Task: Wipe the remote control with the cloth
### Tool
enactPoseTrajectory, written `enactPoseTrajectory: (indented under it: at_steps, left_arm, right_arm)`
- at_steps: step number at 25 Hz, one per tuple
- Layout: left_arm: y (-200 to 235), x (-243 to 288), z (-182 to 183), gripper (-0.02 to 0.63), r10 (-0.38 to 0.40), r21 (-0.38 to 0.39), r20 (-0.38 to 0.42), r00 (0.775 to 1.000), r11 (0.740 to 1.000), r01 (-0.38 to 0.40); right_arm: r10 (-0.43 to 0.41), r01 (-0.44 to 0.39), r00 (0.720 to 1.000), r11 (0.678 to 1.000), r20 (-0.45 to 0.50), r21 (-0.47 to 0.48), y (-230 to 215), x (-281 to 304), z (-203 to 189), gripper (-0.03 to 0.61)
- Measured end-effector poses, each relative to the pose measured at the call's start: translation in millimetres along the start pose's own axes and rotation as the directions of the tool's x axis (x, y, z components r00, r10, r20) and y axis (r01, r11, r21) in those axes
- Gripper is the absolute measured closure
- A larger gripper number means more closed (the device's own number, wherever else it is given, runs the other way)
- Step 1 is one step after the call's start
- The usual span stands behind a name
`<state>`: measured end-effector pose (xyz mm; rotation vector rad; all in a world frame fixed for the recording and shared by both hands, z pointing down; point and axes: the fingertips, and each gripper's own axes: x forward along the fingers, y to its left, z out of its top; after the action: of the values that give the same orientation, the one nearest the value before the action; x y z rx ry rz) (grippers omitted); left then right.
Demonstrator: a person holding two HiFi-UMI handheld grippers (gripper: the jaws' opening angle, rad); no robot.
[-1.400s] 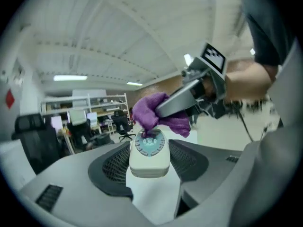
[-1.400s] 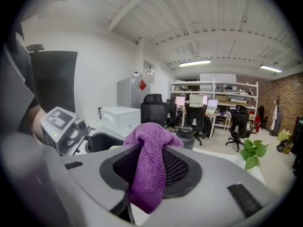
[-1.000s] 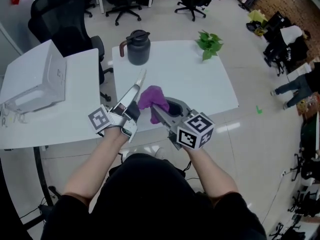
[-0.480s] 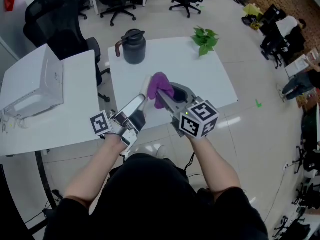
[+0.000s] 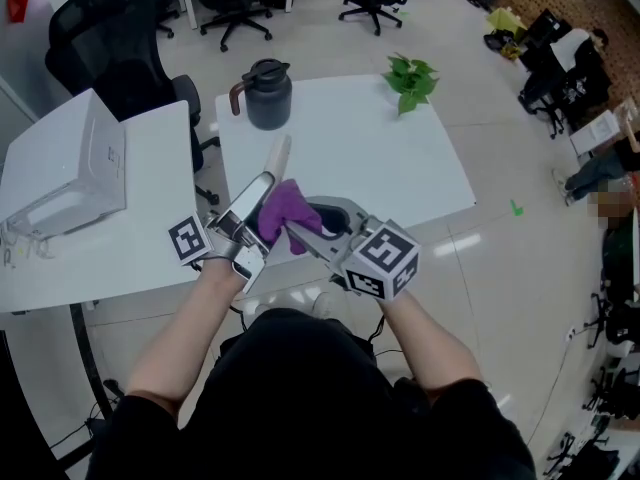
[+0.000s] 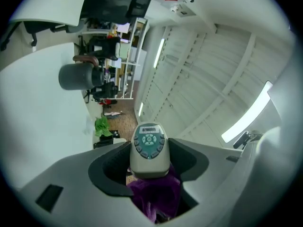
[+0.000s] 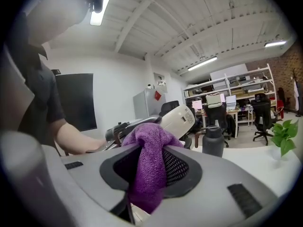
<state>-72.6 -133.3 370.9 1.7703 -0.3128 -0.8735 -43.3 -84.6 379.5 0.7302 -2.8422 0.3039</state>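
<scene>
The top [image 5: 300,408] is black and short-sleeved. The left hand-held gripper [image 5: 258,190] and right hand-held gripper [image 5: 298,234] are grey, each bearing a black-and-white marker cube [image 5: 380,261].

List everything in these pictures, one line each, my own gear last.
remote control: one, cream with teal buttons, clamped in the left gripper above the table
cloth: one, purple, pinched in the right gripper, against the remote control
jug: one, dark grey, table's far left corner
plant: one, green, table's far right side
table: one, white, ahead
box: one, white, on the desk at left
desk: one, white, left of the table
office chairs: several, black, beyond both
left gripper: one, grey, shut on the remote control
right gripper: one, grey, shut on the cloth
</scene>
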Motion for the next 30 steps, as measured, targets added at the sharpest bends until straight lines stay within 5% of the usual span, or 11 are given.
enactPoseTrajectory:
  at_steps: [9, 11, 13, 14, 15, 17, 19, 21, 23, 25, 30]
  left_arm:
    - [5, 3, -45, 0.376, 0.01, -0.008, -0.156, 0.988, 1.0, -0.011]
    - [10, 4, -41, 0.376, 0.053, 0.067, -0.15, 0.987, 0.997, -0.043]
    - [26, 1, -32, 0.376, 0.177, 0.256, -0.139, 0.974, 0.957, -0.137]
    - [40, -4, -27, 0.376, 0.275, 0.381, -0.126, 0.953, 0.901, -0.21]
    - [59, -11, -22, 0.376, 0.389, 0.508, -0.107, 0.915, 0.812, -0.286]
    - [105, -29, -18, 0.376, 0.597, 0.713, -0.058, 0.8, 0.586, -0.385]
    - [151, -46, -19, 0.376, 0.735, 0.834, -0.006, 0.679, 0.379, -0.402]
    - [190, -60, -21, 0.376, 0.812, 0.89, 0.037, 0.583, 0.239, -0.389]
    - [221, -67, -27, 0.376, 0.856, 0.914, 0.046, 0.514, 0.171, -0.368]
    - [244, -72, -33, 0.376, 0.882, 0.917, 0.052, 0.469, 0.144, -0.373]
    - [276, -80, -40, 0.374, 0.905, 0.907, 0.086, 0.416, 0.102, -0.409]
  right_arm:
    - [-0.202, 0.2, 0.975, 0.979, 0.09, 0.024, -69, -31, 29, 0.451]
    - [-0.228, 0.228, 0.97, 0.974, 0.081, 0.007, -72, -35, 25, 0.451]
    - [-0.286, 0.287, 0.957, 0.958, 0.048, -0.015, -79, -43, 13, 0.451]
    - [-0.317, 0.318, 0.948, 0.948, 0.021, -0.025, -83, -47, 2, 0.449]
    - [-0.343, 0.342, 0.939, 0.939, -0.01, -0.034, -87, -52, -10, 0.449]
    - [-0.375, 0.372, 0.924, 0.927, -0.079, -0.045, -90, -60, -38, 0.45]
    - [-0.387, 0.384, 0.912, 0.922, -0.137, -0.047, -89, -67, -62, 0.449]
    - [-0.389, 0.387, 0.903, 0.921, -0.18, -0.05, -86, -74, -80, 0.451]
    - [-0.383, 0.383, 0.899, 0.923, -0.211, -0.044, -83, -78, -90, 0.449]
    - [-0.385, 0.386, 0.891, 0.921, -0.242, -0.042, -84, -84, -102, 0.451]
    - [-0.386, 0.392, 0.875, 0.919, -0.294, -0.039, -91, -92, -125, 0.449]
